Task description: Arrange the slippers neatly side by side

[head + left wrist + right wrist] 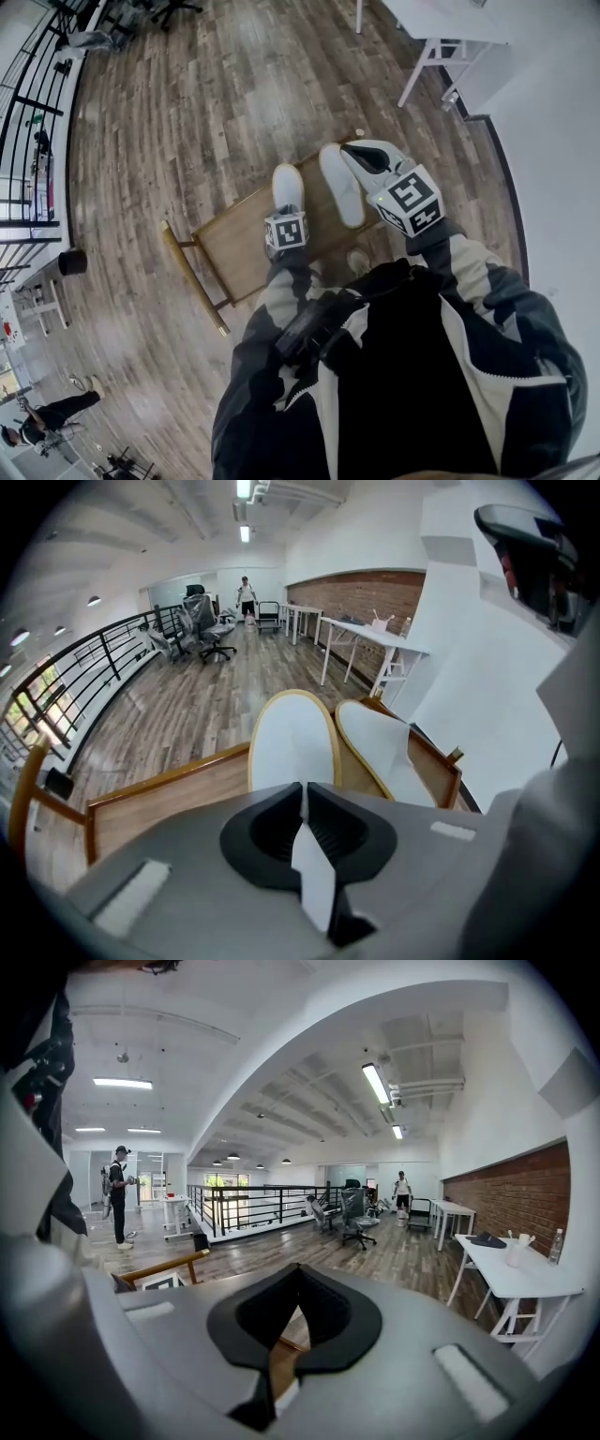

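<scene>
Two white slippers with tan soles lie toe-away on a wooden chair seat [239, 248]. My left gripper [286, 212] sits low at the heel of the left slipper [288, 186]. In the left gripper view its jaws [303, 794] are shut on a thin white edge of that slipper [292, 747]. The right slipper [341, 187] [384, 747] lies close beside it, angled slightly outward. My right gripper [349, 150] hovers raised above the right slipper's toe, shut with nothing between its jaws [298, 1274].
The chair's curved back rail [192, 281] is at the seat's left. A white table [441, 37] stands at the top right, a metal railing [28, 112] and black bin [72, 261] at the left. A person [47, 412] stands at the lower left.
</scene>
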Action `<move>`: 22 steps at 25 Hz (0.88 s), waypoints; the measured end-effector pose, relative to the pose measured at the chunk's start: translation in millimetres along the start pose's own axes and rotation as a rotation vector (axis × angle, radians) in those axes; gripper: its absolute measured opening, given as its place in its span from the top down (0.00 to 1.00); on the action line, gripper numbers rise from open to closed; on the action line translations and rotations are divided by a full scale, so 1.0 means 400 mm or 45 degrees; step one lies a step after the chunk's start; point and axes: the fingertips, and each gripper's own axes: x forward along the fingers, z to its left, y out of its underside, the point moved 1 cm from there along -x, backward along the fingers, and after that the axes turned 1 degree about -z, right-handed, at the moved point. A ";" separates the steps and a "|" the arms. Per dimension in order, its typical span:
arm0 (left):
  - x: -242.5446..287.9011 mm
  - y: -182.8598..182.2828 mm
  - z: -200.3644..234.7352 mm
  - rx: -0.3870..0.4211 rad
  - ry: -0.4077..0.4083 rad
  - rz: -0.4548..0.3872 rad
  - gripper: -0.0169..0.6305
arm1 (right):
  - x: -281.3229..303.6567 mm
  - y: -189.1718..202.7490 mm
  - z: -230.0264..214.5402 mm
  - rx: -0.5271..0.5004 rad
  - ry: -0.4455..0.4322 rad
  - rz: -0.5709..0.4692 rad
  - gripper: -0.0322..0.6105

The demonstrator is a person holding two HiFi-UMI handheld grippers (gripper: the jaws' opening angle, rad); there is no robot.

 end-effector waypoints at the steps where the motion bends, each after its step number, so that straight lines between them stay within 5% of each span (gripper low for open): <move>1: -0.018 -0.003 0.013 -0.023 -0.013 -0.018 0.92 | 0.012 -0.005 0.015 -0.004 -0.025 -0.008 0.94; 22: -0.375 0.169 0.374 -0.401 -0.336 -0.213 0.92 | 0.228 -0.116 0.411 -0.083 -0.449 -0.113 0.94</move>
